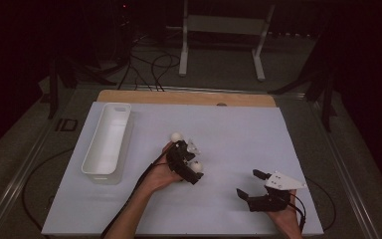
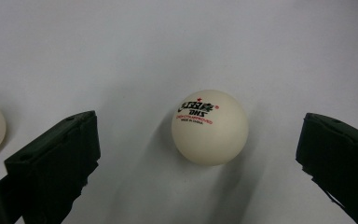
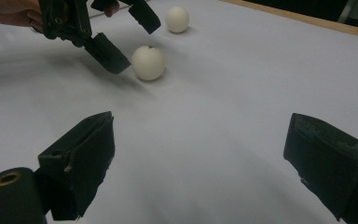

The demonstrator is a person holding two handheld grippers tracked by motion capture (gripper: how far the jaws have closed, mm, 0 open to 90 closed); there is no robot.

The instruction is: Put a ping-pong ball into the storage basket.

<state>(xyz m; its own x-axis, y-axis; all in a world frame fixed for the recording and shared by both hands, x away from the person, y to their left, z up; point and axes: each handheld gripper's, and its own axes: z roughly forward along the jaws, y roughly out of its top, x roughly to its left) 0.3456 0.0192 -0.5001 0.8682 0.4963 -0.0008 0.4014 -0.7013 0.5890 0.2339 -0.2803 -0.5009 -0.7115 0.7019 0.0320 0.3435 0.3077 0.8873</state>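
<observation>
Nearest the person, the right tongs (image 1: 252,183) hover open and empty over the white bench (image 1: 229,129). Farther in, the left tongs (image 1: 195,160) stand open around a white ball (image 2: 209,127) lying on the bench, touching neither jaw; from above the ball is partly hidden by them. A second ball (image 1: 176,137) lies just beyond. Far left stands a white tray (image 1: 107,142).

Dim room, dark toward 12 o'clock; lit table sheet (image 1: 229,129) from overhead. Soft shadows at 6 o'clock under the ball (image 2: 209,127). Blurred near jaws; slight vignette at corners.
</observation>
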